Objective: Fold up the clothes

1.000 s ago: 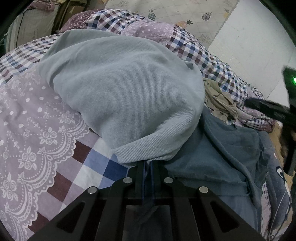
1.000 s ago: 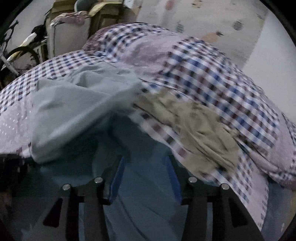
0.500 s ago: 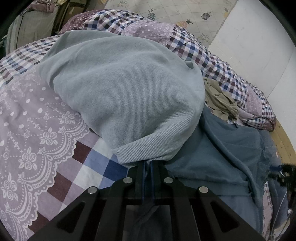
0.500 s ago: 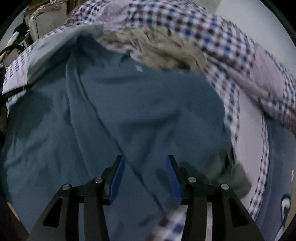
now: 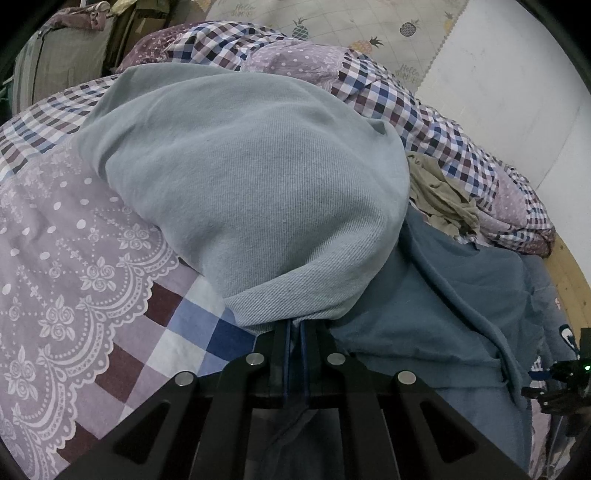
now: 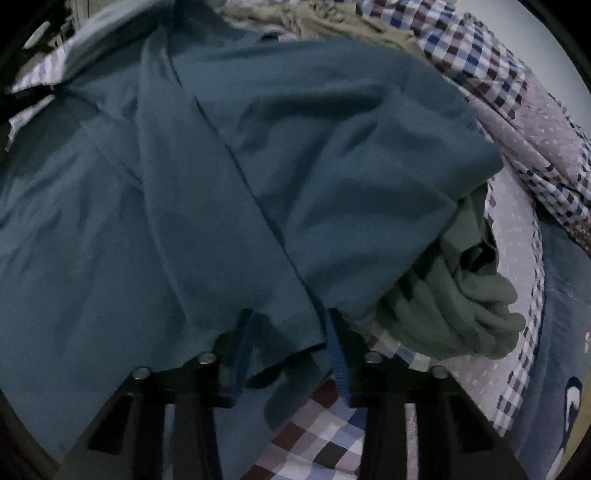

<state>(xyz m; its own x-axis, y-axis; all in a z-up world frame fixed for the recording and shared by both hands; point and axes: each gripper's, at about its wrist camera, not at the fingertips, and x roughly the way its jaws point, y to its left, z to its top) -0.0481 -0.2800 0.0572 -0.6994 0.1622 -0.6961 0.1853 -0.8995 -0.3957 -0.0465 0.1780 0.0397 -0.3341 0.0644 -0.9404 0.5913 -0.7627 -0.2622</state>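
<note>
On the wall mat [image 5: 332,22], print seemingly reads "Hello Summer".

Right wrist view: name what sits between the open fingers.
The hem of the dark teal shirt drapes between the right gripper fingers, checked bedsheet beneath.

Left gripper [image 5: 294,328]: jaws nearly closed, blue pads almost parallel with only a thin slit between them, a strip of cloth pinched in the slit and trailing back under the black frame. Fingers point forward and slightly down, tips hidden under fabric. Right gripper [image 6: 286,328]: jaws apart, blue-padded fingers [image 6: 338,350] set wide, cloth lying across and between them; tips partly covered. In the left wrist view the right gripper [image 5: 561,376] shows at the far right edge, low, dark, with a green light.
</note>
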